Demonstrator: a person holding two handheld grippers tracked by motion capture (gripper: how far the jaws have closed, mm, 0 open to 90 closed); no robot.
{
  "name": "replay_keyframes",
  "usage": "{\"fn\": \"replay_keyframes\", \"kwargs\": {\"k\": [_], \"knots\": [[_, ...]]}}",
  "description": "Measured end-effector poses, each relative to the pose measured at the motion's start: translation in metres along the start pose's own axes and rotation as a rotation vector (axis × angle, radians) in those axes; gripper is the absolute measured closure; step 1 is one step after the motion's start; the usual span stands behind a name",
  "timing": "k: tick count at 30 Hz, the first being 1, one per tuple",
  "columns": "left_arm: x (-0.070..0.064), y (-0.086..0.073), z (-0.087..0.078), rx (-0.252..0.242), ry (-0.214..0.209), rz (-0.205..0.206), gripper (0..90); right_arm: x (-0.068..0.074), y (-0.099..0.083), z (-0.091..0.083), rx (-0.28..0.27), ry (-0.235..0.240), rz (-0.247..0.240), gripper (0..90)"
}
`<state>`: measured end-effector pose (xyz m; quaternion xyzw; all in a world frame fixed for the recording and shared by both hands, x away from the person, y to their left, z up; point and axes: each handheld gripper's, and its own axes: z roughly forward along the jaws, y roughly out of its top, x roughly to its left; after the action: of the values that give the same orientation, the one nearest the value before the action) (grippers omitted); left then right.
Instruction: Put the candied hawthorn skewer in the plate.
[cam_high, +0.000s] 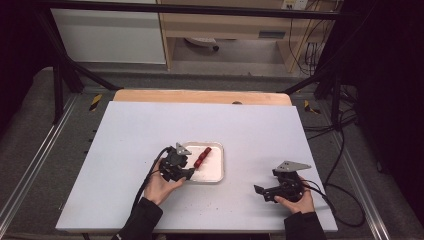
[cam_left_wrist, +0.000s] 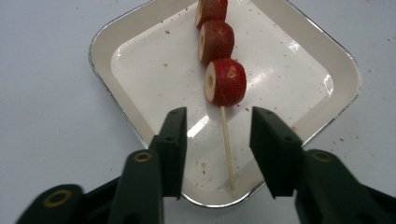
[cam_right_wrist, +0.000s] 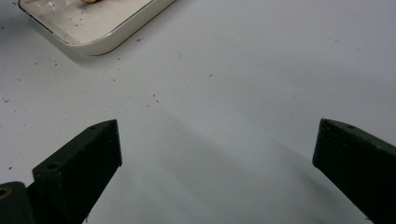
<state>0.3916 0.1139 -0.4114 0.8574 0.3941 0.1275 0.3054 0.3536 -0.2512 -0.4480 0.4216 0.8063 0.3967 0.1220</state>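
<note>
While unlabelled, skewer (cam_left_wrist: 227, 149) between left gripper (cam_left_wrist: 218, 140)

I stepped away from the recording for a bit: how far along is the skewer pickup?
Done: the left gripper is over the tray, jaws open on either side of the skewer's stick. In hand: nothing is gripped; the skewer lies in the tray. Left: closing on the stick and lifting. The right gripper waits open over the table.

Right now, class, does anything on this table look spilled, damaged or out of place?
Reddish-brown crumbs speckle the white tray and the table beside it, like bits shed from the red fruit skewer. Nothing else stands out; the skewer lies whole in the tray.
</note>
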Motion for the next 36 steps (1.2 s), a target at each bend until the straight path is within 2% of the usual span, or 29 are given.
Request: {"fn": "replay_keyframes", "kwargs": {"k": [1, 6, 11, 16, 23, 29, 34, 36], "knots": [[0.001, -0.001, -0.002, -0.002, -0.007, 0.011, 49.4, 0.0, 0.0, 0.0, 0.0, 0.0, 0.001, 2.0], [0.01, -0.009, -0.015, -0.018, -0.051, 0.009, 38.9, 0.0, 0.0, 0.0, -0.004, -0.001, 0.0, 2.0], [0.021, -0.023, -0.029, -0.033, -0.06, 0.028, 30.5, -0.001, 0.0, -0.001, -0.006, 0.0, -0.002, 1.9], [0.035, -0.043, -0.04, -0.056, -0.062, 0.019, 21.0, -0.001, 0.0, -0.001, -0.006, 0.001, -0.001, 1.7], [0.055, -0.08, -0.056, -0.085, -0.023, -0.013, 10.4, 0.0, 0.0, 0.0, 0.002, 0.0, 0.002, 0.9], [0.069, -0.11, -0.064, -0.13, 0.0, -0.049, 7.1, 0.0, -0.001, 0.001, 0.006, 0.002, -0.004, 0.9], [0.076, -0.125, -0.064, -0.141, 0.01, -0.065, 6.9, 0.001, -0.002, 0.002, 0.018, 0.004, -0.01, 0.8], [0.077, -0.127, -0.064, -0.142, 0.011, -0.058, 6.7, 0.001, -0.002, 0.002, 0.018, 0.005, -0.012, 0.8]]}}
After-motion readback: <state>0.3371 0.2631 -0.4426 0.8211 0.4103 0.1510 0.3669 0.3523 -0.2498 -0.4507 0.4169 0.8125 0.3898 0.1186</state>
